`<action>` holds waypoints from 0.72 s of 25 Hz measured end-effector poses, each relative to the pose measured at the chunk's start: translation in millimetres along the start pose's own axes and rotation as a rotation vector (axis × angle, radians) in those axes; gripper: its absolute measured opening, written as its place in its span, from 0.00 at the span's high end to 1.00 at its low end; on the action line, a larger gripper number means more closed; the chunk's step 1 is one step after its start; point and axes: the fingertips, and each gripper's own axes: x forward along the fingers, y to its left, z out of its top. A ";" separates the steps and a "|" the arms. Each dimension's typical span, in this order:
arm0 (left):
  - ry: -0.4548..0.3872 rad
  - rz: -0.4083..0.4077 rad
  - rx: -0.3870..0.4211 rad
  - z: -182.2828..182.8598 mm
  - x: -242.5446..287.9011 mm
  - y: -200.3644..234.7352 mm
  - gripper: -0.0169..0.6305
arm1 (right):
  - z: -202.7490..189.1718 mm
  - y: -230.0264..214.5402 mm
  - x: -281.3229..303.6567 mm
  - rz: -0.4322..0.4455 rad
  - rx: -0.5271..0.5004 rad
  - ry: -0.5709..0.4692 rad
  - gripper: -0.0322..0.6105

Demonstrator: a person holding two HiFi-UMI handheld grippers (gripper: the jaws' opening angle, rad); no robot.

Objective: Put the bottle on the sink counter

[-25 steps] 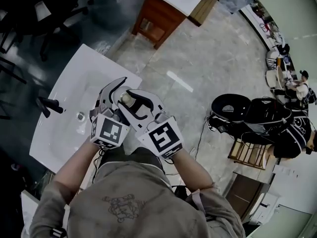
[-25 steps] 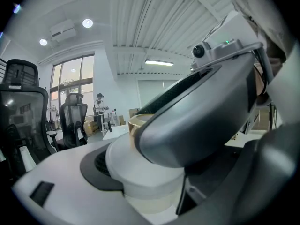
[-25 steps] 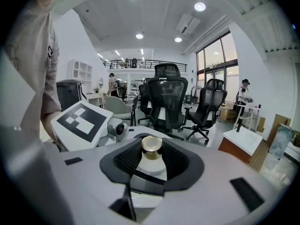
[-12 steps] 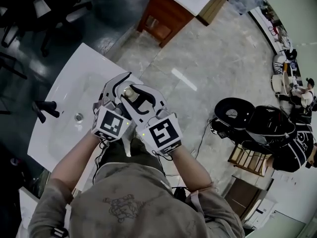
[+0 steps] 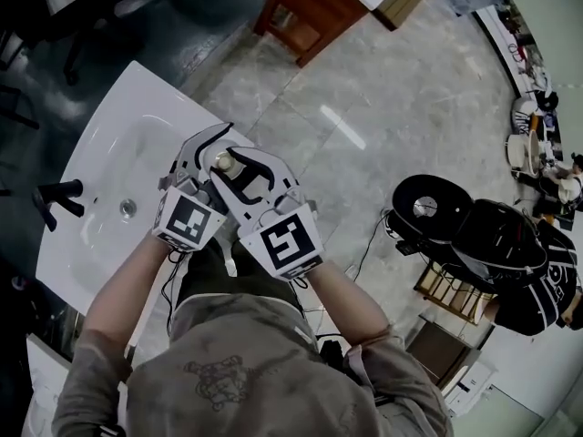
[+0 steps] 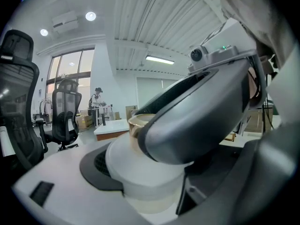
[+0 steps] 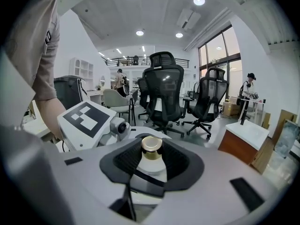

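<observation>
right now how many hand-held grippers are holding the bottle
2. The left hand-held gripper clamps the bottle from the sink side; the right hand-held gripper clamps it from the floor side.

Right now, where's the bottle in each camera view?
Head view: bottle left of centre, gold cap showing.
Left gripper view: lower centre, half covered.
Right gripper view: centre, just below middle.
Shared landmark: the white-topped wooden cabinet.

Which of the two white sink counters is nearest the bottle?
The sink counter with the black faucet, beside the bottle; the other tops a brown cabinet farther away.
</observation>
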 end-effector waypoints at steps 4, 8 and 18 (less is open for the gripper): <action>-0.020 -0.043 -0.037 -14.9 15.4 -1.9 0.47 | -18.6 -10.1 10.3 0.011 0.013 0.020 0.73; 0.004 -0.066 -0.053 -34.5 20.6 0.0 0.47 | -33.4 -11.4 24.2 0.039 0.031 0.032 0.73; 0.075 -0.099 -0.010 -84.8 34.9 -4.9 0.47 | -75.7 -15.4 45.3 0.042 0.076 0.056 0.73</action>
